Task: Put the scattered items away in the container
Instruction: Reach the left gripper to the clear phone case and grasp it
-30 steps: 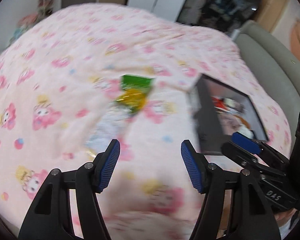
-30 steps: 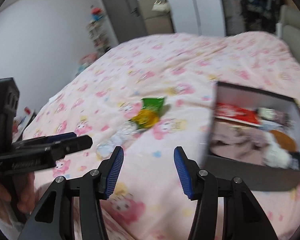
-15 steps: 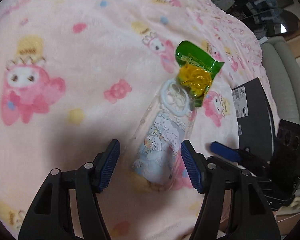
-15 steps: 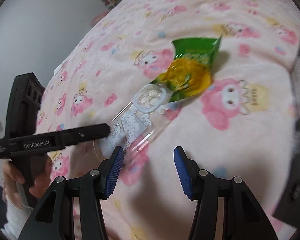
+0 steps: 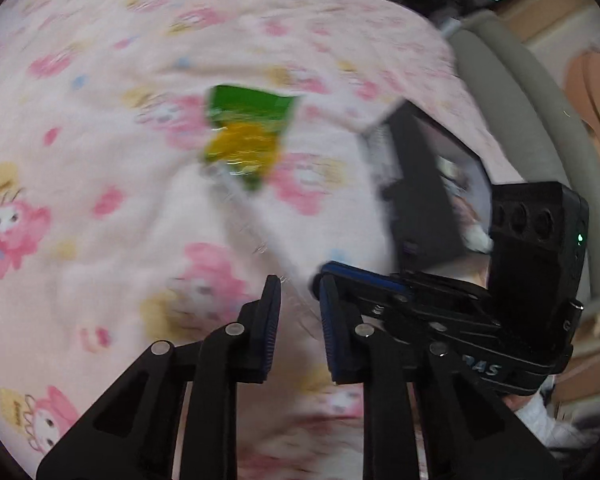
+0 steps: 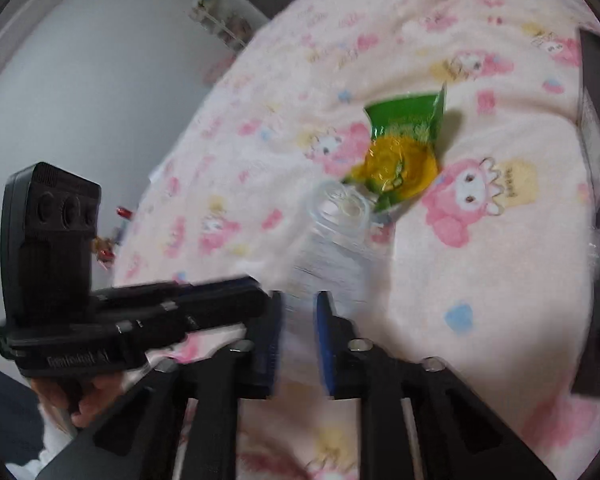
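The left gripper (image 5: 296, 312) has its jaws drawn close together on the near end of a clear plastic package (image 5: 256, 232), which runs away from it as a blurred streak across the pink blanket (image 5: 80, 140). The right gripper (image 6: 296, 320) is clenched just as narrowly on the same package (image 6: 332, 248), and the two tools meet side by side at its near end. Only the right wrist view shows the package clearly: a see-through sleeve with a round ringed shape at its far end, touching a green and yellow snack bag (image 6: 400, 152) that lies on the blanket (image 6: 500, 260) beyond it. In the left wrist view the snack bag (image 5: 248, 136) is smeared by blur. That view alone shows the inside of the black box (image 5: 424, 200), open on the right with items in it, too blurred to name. The right wrist view catches only the dark box wall (image 6: 596, 128) at its right edge.
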Tool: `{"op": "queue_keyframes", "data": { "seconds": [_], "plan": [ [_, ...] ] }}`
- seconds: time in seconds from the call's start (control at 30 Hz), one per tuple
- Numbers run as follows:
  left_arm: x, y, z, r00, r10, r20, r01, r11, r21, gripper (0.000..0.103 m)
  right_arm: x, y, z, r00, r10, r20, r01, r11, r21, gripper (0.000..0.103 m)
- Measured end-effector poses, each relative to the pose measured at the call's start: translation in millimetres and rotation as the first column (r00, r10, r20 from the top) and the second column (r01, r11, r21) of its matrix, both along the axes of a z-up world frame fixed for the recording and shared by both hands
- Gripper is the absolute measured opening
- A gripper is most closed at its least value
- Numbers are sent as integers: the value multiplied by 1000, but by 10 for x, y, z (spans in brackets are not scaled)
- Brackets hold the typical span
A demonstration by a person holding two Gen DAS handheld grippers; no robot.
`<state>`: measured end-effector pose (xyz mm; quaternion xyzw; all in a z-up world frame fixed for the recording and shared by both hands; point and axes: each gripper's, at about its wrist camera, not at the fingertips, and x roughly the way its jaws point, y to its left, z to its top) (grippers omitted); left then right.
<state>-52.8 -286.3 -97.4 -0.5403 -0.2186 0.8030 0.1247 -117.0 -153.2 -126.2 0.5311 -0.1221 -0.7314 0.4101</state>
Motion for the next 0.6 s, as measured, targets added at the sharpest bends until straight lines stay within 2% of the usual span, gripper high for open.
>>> {"op": "queue_keyframes", "data": {
  "seconds": [0.1,0.23,0.3,0.37,0.5,0.6],
  "plan": [
    [77,460,269,996,-78,-42,75,996,-56,17,227,340,292,994,-44,-100,47,999,26,9],
    [104,909,286,991,-129,-17,129,992,2,17,442,889,340,990,-108,-94,111,993,33,9],
    [115,1003,281,994,-111,-8,111,994,-6,18,514,1147,289,990,-126,-68,128,992,23,9],
    [102,967,270,998,-65,3,65,998,-9,20,573,1298,212,990,-137,-33,138,990,11,9],
    [31,663,187,999,37,35,-36,999,-36,24,606,1305,152,992,-122,-15,122,992,28,11],
    [-11,373,35,994,79,69,-78,997,-17,36,552,1127,102,995,-99,10,99,995,30,14]
  ]
}}
